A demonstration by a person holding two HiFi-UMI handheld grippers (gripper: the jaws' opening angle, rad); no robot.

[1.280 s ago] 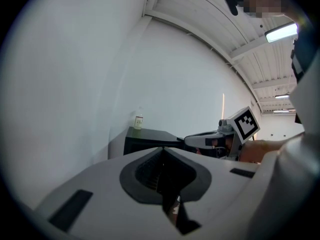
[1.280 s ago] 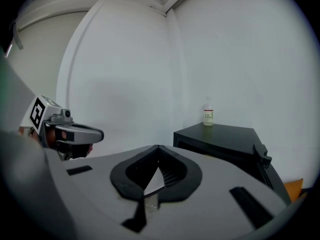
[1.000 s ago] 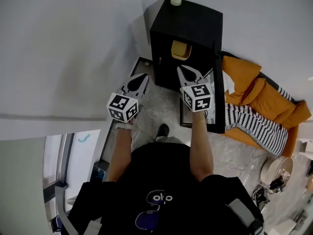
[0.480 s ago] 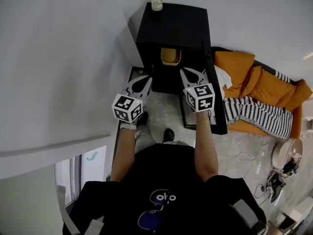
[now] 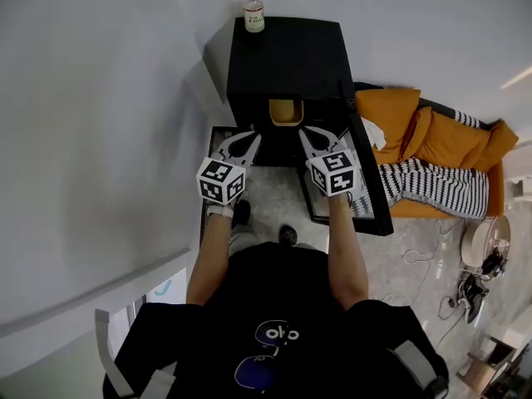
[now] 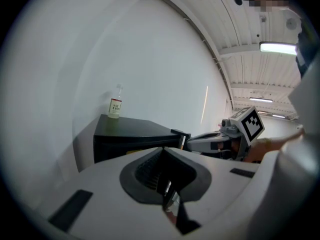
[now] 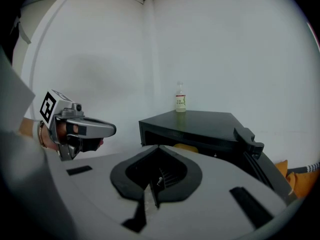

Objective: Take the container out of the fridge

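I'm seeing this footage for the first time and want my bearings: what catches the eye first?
A low black fridge stands out, its door swung open to the right, a yellow container inside and a small bottle on top. Just before it hover the left tongs and right tongs, both shut and empty. An orange sofa with a striped cloth lies to the right.

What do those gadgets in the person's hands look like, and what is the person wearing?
The left gripper and the right gripper are pale grey shells that taper to a point around a black teardrop-shaped recess. Each carries a cube printed with black-and-white square markers. The person wears a black short-sleeved top.
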